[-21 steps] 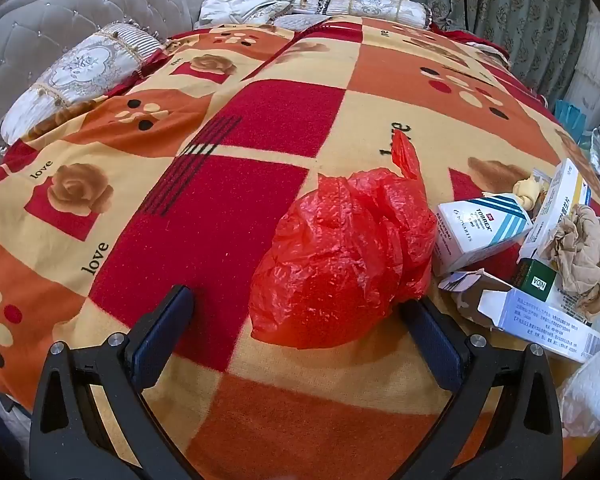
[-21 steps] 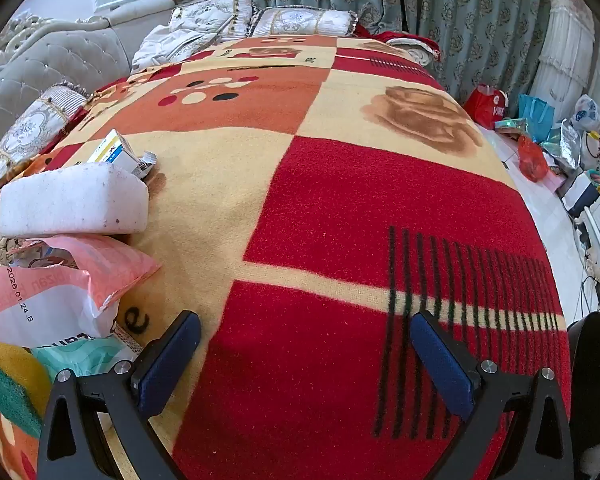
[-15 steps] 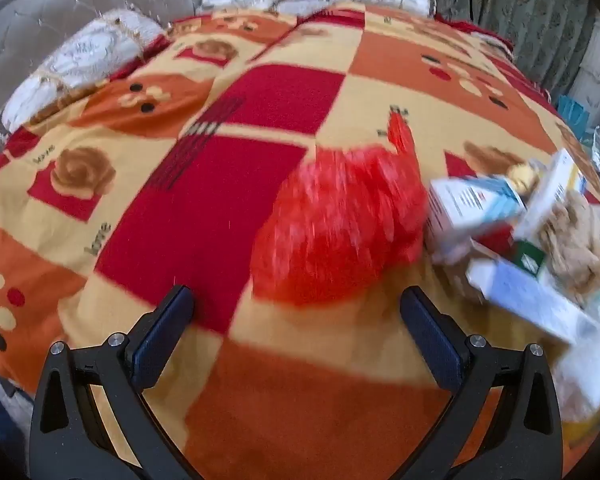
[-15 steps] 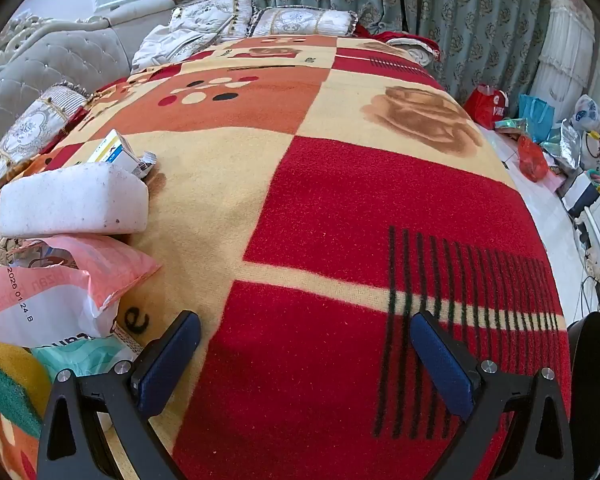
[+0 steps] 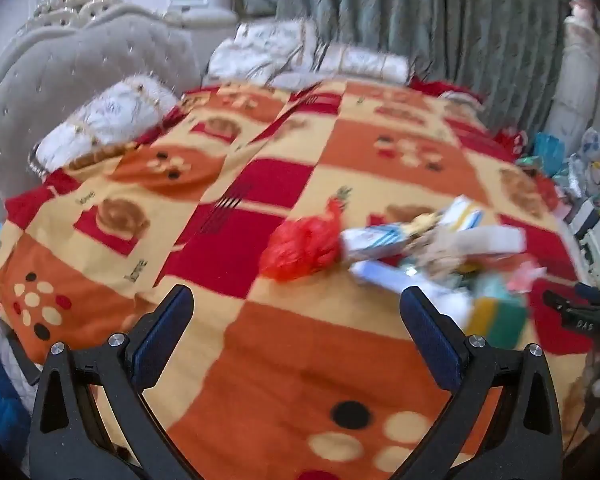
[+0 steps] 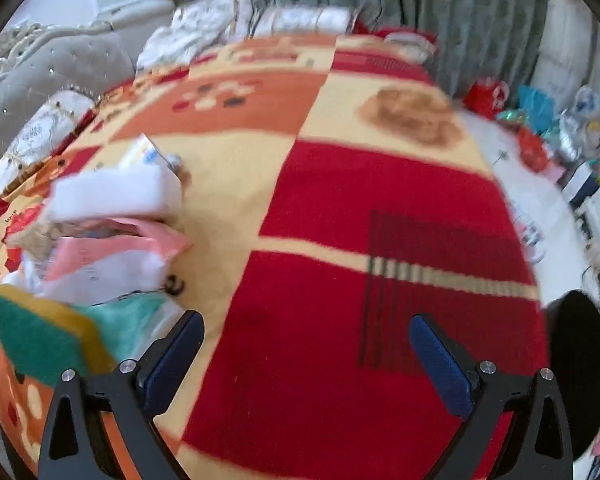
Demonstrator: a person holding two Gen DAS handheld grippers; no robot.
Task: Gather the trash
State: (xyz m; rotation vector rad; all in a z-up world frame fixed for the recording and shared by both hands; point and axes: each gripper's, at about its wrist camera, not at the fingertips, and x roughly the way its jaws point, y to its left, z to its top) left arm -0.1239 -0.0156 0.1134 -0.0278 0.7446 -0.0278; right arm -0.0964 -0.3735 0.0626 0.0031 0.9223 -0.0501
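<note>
A crumpled red plastic bag (image 5: 303, 246) lies on a bed, on a blanket (image 5: 284, 364) checked in red, orange and cream. Touching the bag's right side is a loose heap of trash: small white cartons with blue print (image 5: 374, 236), a long white block (image 6: 116, 196), a pink and white wrapper (image 6: 116, 254) and a yellow sponge with a green scouring face (image 6: 40, 336) (much of the heap is motion-blurred, so finer detail cannot be made out). In the right wrist view the same heap fills the left part of the picture, with the sponge nearest the camera and the white block behind it.

The left gripper (image 5: 296, 320) hangs above the blanket, near the bag but apart from it, its jaws spread wide with nothing between them. The right gripper (image 6: 306, 354) is over a red square of the blanket beside the heap, its jaws likewise spread wide and holding nothing; its left finger sits just beside the sponge and a teal wrapper (image 6: 140, 320).

Farther back, white embroidered pillows (image 5: 108, 120) rest against a grey tufted headboard (image 5: 80, 68), and green patterned curtains (image 5: 420, 20) hang behind the bed. Bags and clutter (image 6: 540, 120) stand on the floor to the right of the bed
</note>
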